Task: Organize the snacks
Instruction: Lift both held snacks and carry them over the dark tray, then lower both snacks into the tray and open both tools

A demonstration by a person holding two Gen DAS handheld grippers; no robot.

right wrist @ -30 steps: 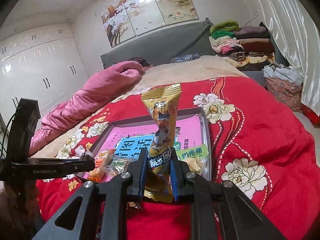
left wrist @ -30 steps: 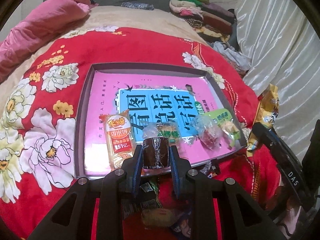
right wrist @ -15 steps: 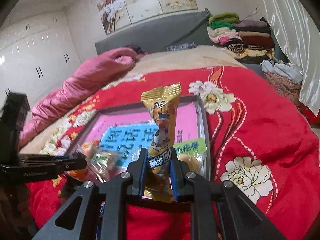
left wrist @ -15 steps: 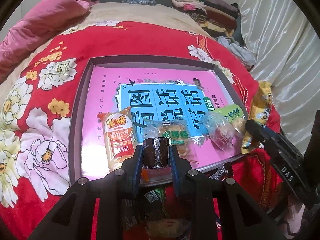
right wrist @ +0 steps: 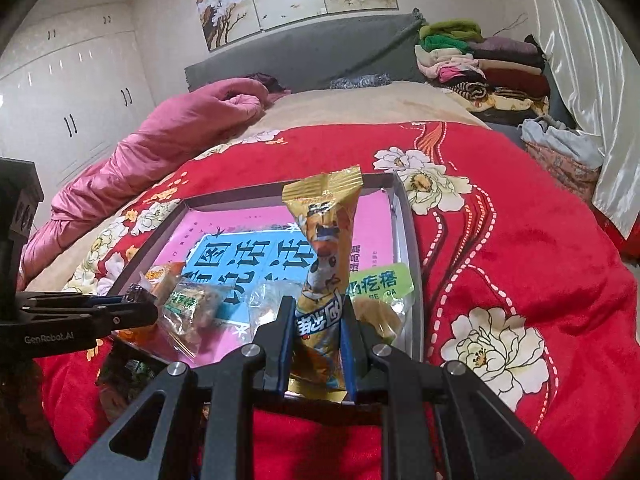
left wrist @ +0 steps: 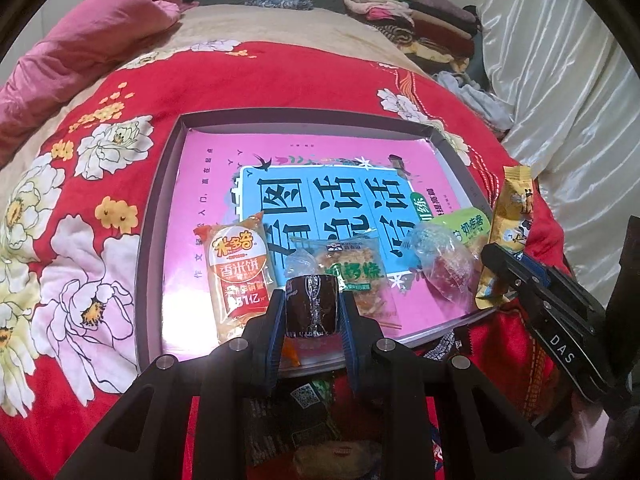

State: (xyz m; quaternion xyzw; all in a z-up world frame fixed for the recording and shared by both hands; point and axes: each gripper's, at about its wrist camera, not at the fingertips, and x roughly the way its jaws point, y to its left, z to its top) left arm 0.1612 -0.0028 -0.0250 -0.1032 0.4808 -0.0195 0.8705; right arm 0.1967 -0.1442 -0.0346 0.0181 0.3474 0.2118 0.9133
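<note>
My left gripper [left wrist: 311, 304] is shut on a small dark wrapped snack [left wrist: 311, 305] over the near edge of a shallow grey box [left wrist: 160, 208] lined with a pink and blue book cover. My right gripper [right wrist: 316, 320] is shut on a tall yellow snack packet [right wrist: 326, 248], held upright over the box's near right corner; it also shows in the left wrist view [left wrist: 506, 232]. In the box lie an orange rice-cracker pack [left wrist: 236, 272], a clear pack with green lettering [left wrist: 352, 276], a clear pack with a red sweet [left wrist: 444, 268] and a green-labelled pack [left wrist: 466, 226].
The box sits on a red flowered blanket [left wrist: 100, 240] on a bed. More loose snack packets [left wrist: 308, 396] lie on the blanket below my left gripper. A pink quilt [right wrist: 168, 140] lies at the far left, folded clothes [right wrist: 480, 64] at the far right.
Both grippers have moved closer to the box and a little lower, each still holding its snack. The snacks in the box have not moved.
</note>
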